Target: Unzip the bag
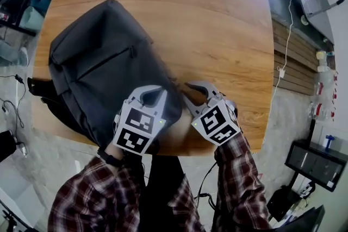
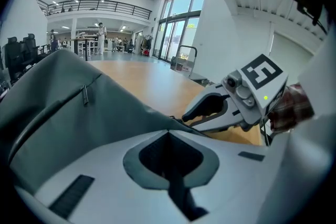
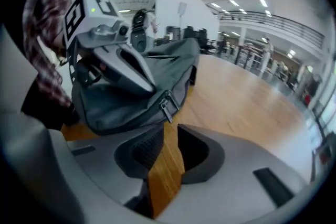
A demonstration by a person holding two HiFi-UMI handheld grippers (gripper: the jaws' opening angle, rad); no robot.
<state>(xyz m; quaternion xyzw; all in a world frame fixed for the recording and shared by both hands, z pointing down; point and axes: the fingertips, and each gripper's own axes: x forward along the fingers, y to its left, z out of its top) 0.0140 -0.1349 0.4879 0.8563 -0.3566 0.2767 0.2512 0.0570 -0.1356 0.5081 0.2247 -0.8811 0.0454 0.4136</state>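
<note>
Bag (image 1: pixel 103 76) on table (image 1: pixel 217 19), left hand-held gripper (image 1: pixel 154 91) at its near edge, right hand-held gripper (image 1: pixel 188 93) beside

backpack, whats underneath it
The backpack lies on the wooden table; bare wood shows beside it. The tabletop directly beneath is covered, so anything there cannot be seen.

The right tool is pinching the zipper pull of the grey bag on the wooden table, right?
No. The right gripper view shows the right tool open, with only wooden table between its jaws. The zipper pull of the grey bag sits just ahead, ungripped.
</note>
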